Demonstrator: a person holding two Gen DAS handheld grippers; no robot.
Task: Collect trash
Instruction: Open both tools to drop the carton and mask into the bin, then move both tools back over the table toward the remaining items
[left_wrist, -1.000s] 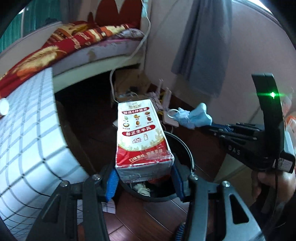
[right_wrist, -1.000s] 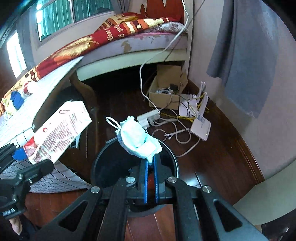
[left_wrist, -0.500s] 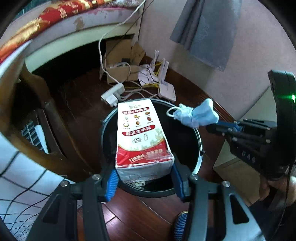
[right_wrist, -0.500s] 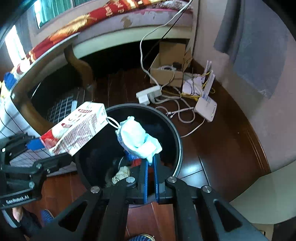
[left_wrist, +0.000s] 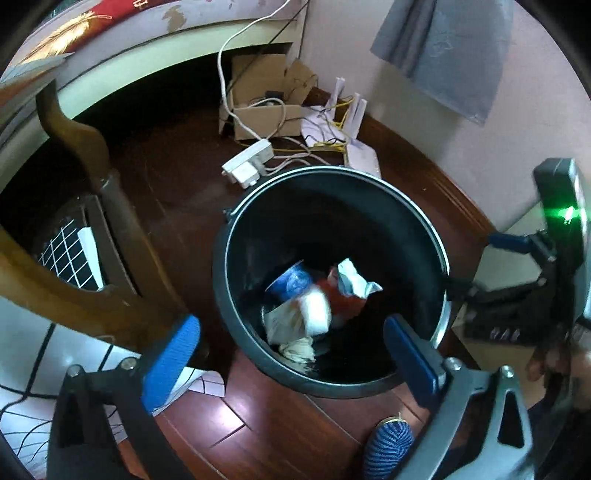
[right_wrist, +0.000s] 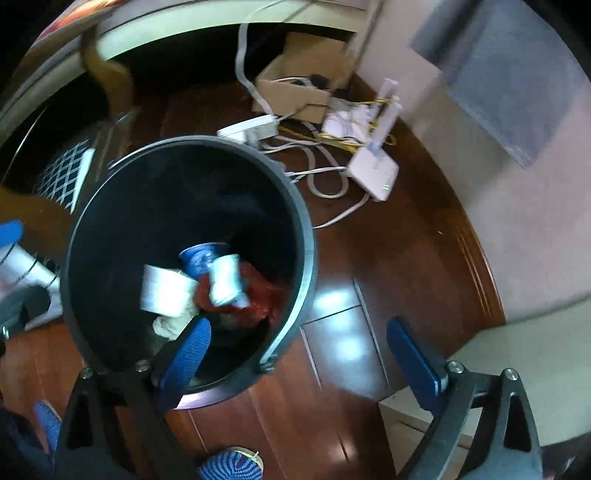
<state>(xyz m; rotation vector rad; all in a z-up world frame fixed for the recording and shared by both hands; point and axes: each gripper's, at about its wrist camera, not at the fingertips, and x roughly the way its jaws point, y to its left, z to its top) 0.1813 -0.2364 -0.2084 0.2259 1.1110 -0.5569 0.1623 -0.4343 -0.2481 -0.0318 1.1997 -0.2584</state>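
while your left hand-held gripper (left_wrist: 291, 354) hangs over the black bin (left_wrist: 236, 295), its jaws are opening with nothing between them. the milk carton (left_wrist: 314, 310) and crumpled mask (left_wrist: 354, 280) lie inside (both blurred). your right hand-held gripper (right_wrist: 299, 354) is likewise opening, empty, over the bin's right rim and the floor (right_wrist: 369, 295).

**Bin below me, clutter beyond it**

I see the bin (left_wrist: 332, 280) standing on the floor (left_wrist: 266, 417), with the carton (left_wrist: 314, 314), the mask (left_wrist: 354, 282) and other scraps lying in its bottom. Behind it lie a power strip (left_wrist: 249, 164), a router (right_wrist: 375, 173) and a cardboard box (left_wrist: 266, 110) near the wall. A chair leg (left_wrist: 92, 177) stands left of the bin.
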